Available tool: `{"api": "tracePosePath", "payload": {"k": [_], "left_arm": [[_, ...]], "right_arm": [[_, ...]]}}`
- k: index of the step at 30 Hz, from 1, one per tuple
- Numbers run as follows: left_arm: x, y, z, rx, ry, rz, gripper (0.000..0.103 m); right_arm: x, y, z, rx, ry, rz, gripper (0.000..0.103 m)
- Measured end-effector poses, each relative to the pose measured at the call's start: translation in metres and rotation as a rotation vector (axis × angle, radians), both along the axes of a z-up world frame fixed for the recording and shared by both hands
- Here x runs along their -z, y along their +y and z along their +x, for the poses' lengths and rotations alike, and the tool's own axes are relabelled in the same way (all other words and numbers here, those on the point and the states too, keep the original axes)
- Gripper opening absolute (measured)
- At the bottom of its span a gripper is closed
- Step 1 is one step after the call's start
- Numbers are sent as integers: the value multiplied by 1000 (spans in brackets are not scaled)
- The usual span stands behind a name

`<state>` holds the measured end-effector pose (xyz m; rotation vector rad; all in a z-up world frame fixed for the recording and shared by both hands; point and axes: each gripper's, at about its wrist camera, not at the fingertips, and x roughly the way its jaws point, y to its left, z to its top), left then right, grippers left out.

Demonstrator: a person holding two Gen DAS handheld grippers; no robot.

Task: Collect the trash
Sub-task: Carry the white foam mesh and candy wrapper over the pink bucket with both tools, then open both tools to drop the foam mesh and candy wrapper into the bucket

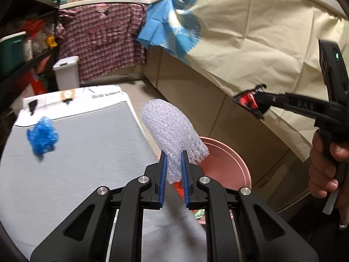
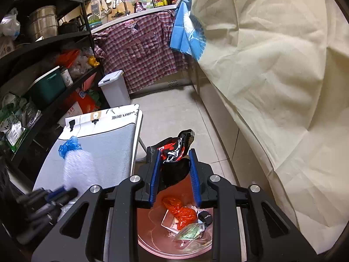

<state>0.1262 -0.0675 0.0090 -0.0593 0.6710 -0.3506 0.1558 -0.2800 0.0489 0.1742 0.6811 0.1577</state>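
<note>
My left gripper [image 1: 174, 156] is shut on a white foam net sleeve [image 1: 172, 135], held up at the right edge of the grey table [image 1: 87, 152]; it shows blurred in the right wrist view [image 2: 79, 170]. My right gripper [image 2: 174, 155] is shut on a black and red snack wrapper [image 2: 174, 150], held over the pink bin [image 2: 174, 251]. The bin [image 1: 226, 166] holds an orange bag [image 2: 181, 211] and paper scraps. A crumpled blue plastic piece [image 1: 42, 137] lies on the table's left side.
A cream sheet [image 2: 272, 87] drapes the counter on the right. A white lidded bin [image 2: 114, 88] stands on the tiled floor by plaid cloth. Black shelves [image 2: 43, 65] with clutter are on the left.
</note>
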Motion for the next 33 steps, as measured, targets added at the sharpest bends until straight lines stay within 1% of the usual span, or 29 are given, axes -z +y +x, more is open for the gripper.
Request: {"api": "tracePosePath", "payload": {"k": [5,10,15,22,23,25,26,28,33], "left_arm": [[20,-23,11,48,42,7,13],[39,-40,20,96,81,24,13],[56,-45,26,122,124,24,13],[66,-47,34,134,160,10,13],[67,-48,34,137,163,9,13],[68,-48,40,140,174,8,15],[68,-48,41,136,176,4,16],[67,-44,44,138,184,-20,22],[61,-32,43,132,181,-29,23]], "right_arm": [[8,0,12,4,20,7,26],[16,5,23,1,37,-10,26],[27,5,35,8,73,-18,26],[36,6,46,6,95,-24,27],[37,6,47,8,97,-24,30],[39,5,49,20,107,-28,32],[41,4,50,23,113,-27,41],[42,4,51,31,114,-32,49],[42,2,52,38,105,-23,49]]}}
